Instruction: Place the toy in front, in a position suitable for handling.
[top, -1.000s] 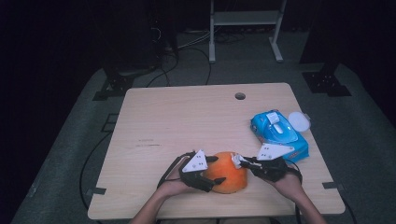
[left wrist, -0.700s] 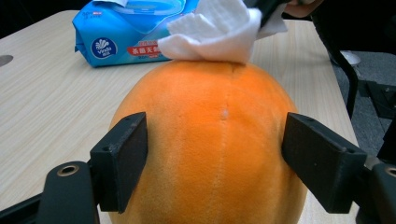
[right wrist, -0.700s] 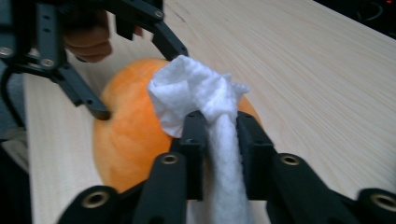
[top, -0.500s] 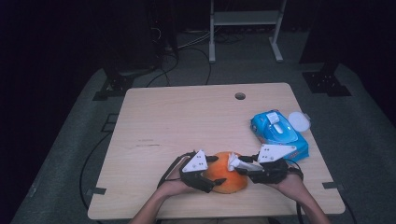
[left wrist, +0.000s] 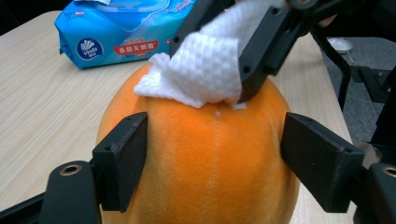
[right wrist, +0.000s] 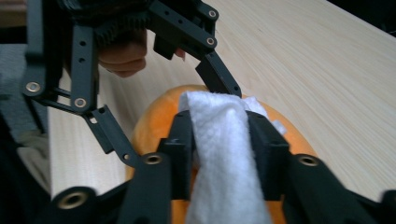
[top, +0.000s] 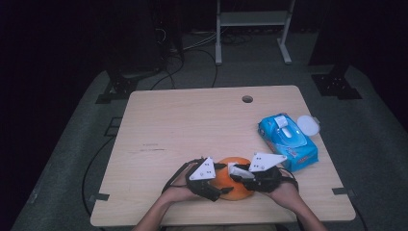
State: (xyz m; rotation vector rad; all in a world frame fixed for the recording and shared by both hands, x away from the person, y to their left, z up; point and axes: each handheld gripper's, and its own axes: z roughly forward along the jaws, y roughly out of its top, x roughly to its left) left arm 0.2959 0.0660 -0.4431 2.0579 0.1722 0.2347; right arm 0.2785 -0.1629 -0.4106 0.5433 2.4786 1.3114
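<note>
The high view looks forward and down on the whole surface (top: 192, 125). Each gripper view sits close over the orange ball (left wrist: 205, 158); both share its cloth-covered top.

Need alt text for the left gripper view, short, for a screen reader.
An orange plush pumpkin-like ball sits clamped between the left gripper and its two black jaws, while the right gripper presses a white wipe onto its top. Behind, on the wooden table, lies a blue pack of wet wipes.
</note>
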